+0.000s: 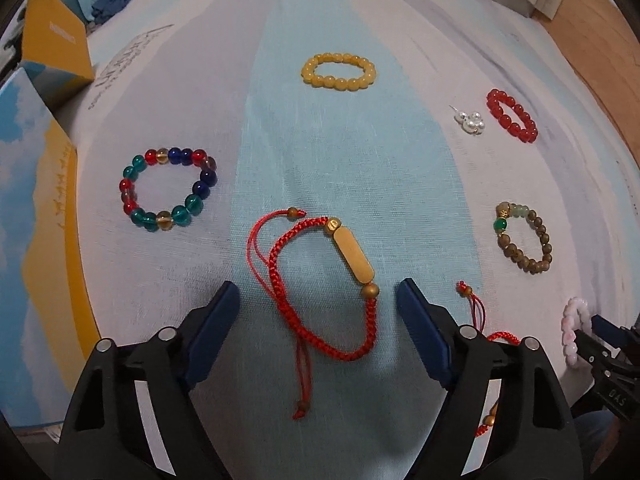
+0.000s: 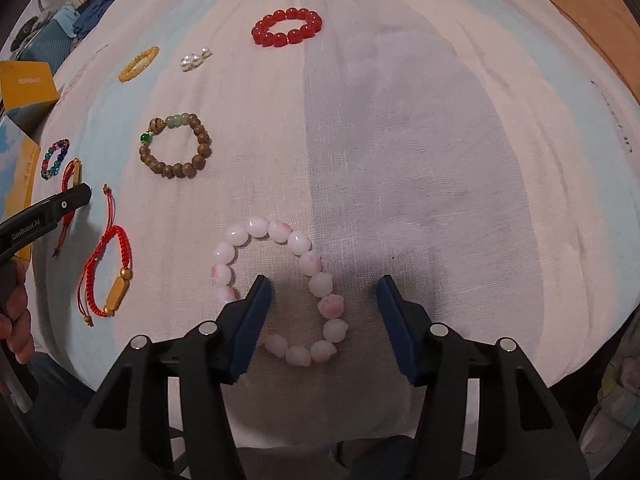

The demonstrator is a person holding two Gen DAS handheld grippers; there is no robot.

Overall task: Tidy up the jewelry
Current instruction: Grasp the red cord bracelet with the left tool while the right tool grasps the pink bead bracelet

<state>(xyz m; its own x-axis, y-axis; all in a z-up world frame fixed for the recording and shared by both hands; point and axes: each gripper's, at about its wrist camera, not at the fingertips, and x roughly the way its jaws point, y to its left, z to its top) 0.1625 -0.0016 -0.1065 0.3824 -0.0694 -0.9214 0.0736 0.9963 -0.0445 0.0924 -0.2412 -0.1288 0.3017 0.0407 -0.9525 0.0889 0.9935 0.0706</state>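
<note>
My left gripper [image 1: 318, 294] is open and empty, its blue fingers on either side of a red braided cord bracelet with a gold bar [image 1: 340, 284] that lies on the cloth. My right gripper [image 2: 324, 290] is open and empty over a pink-and-white bead bracelet [image 2: 288, 292]; its right side lies between the fingers. A second red cord bracelet [image 2: 108, 276] lies to the left of that. Also on the cloth are a multicoloured glass bead bracelet [image 1: 168, 188], a yellow bead bracelet [image 1: 339, 71], a red bead bracelet [image 1: 512, 114], a brown wooden bead bracelet [image 1: 526, 238] and pearl earrings [image 1: 470, 120].
A striped white and pale blue cloth [image 1: 360, 168] covers the table. A yellow box [image 1: 52, 44] and a blue-and-yellow box [image 1: 32, 240] stand at the left edge. Folded blue cloth [image 1: 112, 0] lies at the far left. Wooden floor [image 1: 600, 40] shows at the right.
</note>
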